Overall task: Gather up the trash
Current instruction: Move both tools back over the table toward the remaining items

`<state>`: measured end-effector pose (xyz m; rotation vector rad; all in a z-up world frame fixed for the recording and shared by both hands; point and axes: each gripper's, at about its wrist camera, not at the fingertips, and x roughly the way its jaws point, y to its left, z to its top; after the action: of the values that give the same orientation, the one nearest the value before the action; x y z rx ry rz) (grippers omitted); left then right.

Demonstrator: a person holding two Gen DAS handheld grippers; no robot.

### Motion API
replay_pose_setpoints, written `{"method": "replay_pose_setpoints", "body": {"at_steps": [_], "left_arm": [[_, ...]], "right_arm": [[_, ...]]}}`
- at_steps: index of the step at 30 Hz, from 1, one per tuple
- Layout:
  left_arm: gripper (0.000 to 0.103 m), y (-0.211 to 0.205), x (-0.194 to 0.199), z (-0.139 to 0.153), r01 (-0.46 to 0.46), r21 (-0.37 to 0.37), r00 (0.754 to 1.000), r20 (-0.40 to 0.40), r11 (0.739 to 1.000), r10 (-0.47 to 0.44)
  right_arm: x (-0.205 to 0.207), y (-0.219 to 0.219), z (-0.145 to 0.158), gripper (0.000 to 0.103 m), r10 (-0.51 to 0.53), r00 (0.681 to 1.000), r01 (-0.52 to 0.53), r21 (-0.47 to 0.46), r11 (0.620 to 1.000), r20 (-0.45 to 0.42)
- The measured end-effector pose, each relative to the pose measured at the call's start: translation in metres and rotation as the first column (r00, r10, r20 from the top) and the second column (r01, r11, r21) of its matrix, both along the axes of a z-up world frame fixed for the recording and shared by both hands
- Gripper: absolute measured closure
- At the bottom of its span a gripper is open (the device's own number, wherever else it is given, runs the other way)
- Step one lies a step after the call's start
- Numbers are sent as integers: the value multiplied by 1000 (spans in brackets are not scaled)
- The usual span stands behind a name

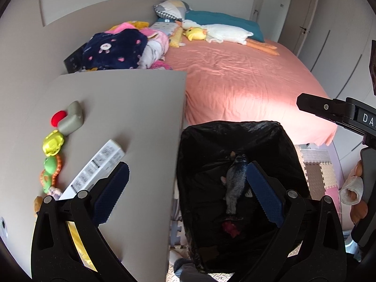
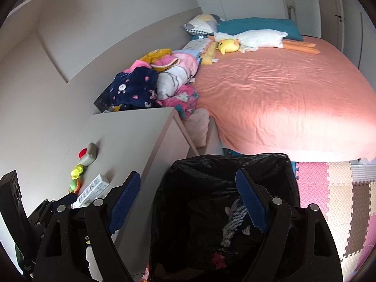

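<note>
Pictured in a bedroom: left gripper [image 1: 188,188] held with fingers [image 1: 263,192] spread wide and gripping nothing, one pad over the grey desk [image 1: 131,117], the other over the mouth of a bin lined with a black bag [image 1: 202,155]. Right gripper [image 2: 188,199] likewise wide apart and empty, poised above the same bag [image 2: 188,188] from farther back.

Down inside the bag, a grey striped fish-shaped item [image 1: 235,183], long axis running roughly from the far rim toward the camera, what looks like the head end at the far side; beneath it, something red [image 1: 231,229], too dark to identify. Same fish shape seen in the right wrist view [image 2: 231,225], partly hidden behind a finger.

On the desk, well left of the bin: a white printed carton [image 1: 98,169] lying flat, long axis angled from near-left to far-right, its print too small to read. Beside it along the wall edge, a row of small toys — a grey piece with a red end [image 1: 70,117], a yellow-green one [image 1: 53,142], a green and orange ring [image 1: 50,171].

Behind, a bed with a salmon sheet [image 1: 246,82], a white plush goose [image 1: 225,34] and a yellow plush [image 1: 196,34]. Letters "DA" readable on the black body of the other gripper at the right edge of the left wrist view
</note>
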<state>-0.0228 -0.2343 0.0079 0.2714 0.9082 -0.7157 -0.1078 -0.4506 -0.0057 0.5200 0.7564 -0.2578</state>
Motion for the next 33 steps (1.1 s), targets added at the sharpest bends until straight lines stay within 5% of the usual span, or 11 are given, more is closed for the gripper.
{"method": "replay_pose_setpoints", "body": {"at_steps": [18, 27, 33], "left_arm": [[6, 94, 22, -9, -275, 26, 961, -4, 961, 275], [6, 138, 27, -13, -440, 54, 897, -8, 896, 441], [6, 172, 31, -19, -576, 40, 816, -36, 817, 577]], "right_arm": [[56, 73, -7, 20, 228, 974, -228, 8, 974, -3], [79, 110, -19, 20, 342, 940, -341, 19, 940, -17], [89, 129, -26, 20, 395, 918, -395, 26, 918, -26]]}}
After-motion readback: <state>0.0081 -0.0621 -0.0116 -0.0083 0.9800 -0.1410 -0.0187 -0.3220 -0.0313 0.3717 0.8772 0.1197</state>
